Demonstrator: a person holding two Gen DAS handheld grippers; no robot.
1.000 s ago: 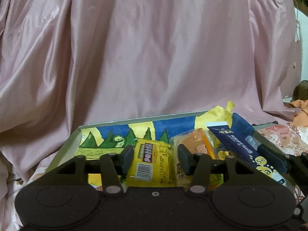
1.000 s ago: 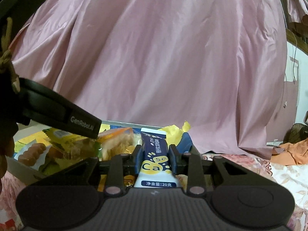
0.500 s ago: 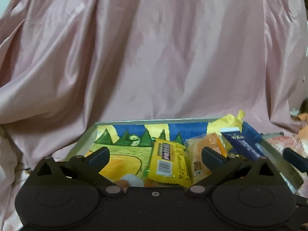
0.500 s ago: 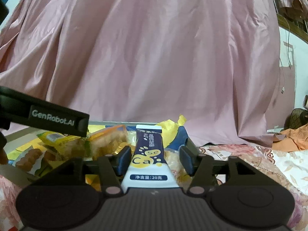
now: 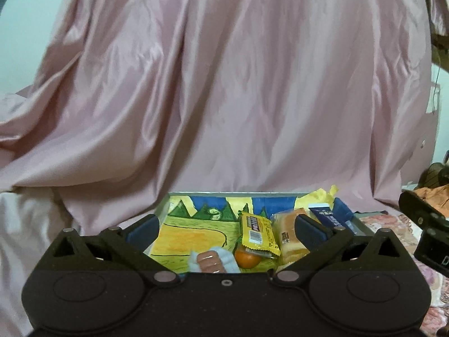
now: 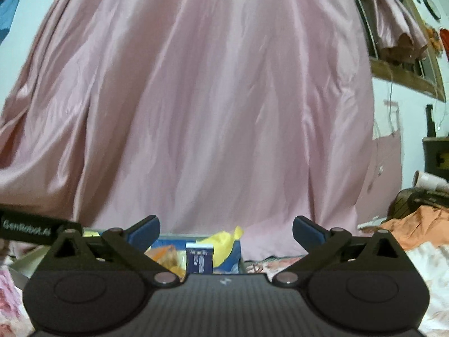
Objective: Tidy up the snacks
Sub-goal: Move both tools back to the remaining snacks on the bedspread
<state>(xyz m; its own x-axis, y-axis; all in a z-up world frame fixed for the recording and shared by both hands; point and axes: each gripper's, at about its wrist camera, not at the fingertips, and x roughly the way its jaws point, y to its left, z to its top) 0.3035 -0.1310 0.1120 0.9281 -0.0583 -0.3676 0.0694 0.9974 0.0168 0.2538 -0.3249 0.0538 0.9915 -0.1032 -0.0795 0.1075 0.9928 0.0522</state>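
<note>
Snacks now lie loose in the painted tray [image 5: 179, 196]: yellow packet [image 5: 256, 231] mid-tray, navy bar [image 6: 199, 258] at right. Left gripper [image 5: 226, 226] and right gripper [image 6: 226, 229] have both spread wide, empty, backing away; both placements look finished.

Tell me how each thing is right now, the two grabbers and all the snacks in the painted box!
left gripper: open wide, holding nothing.
right gripper: open wide, holding nothing.
painted tray: lying flat, snacks inside.
yellow snack bar: sealed, lying in the tray.
bread pack: lying beside the yellow bar.
dark blue bar: sealed, leaning at the tray's right end.
sausage pack: lying at the near edge.
orange jelly cup: partly under the yellow bar.
</note>
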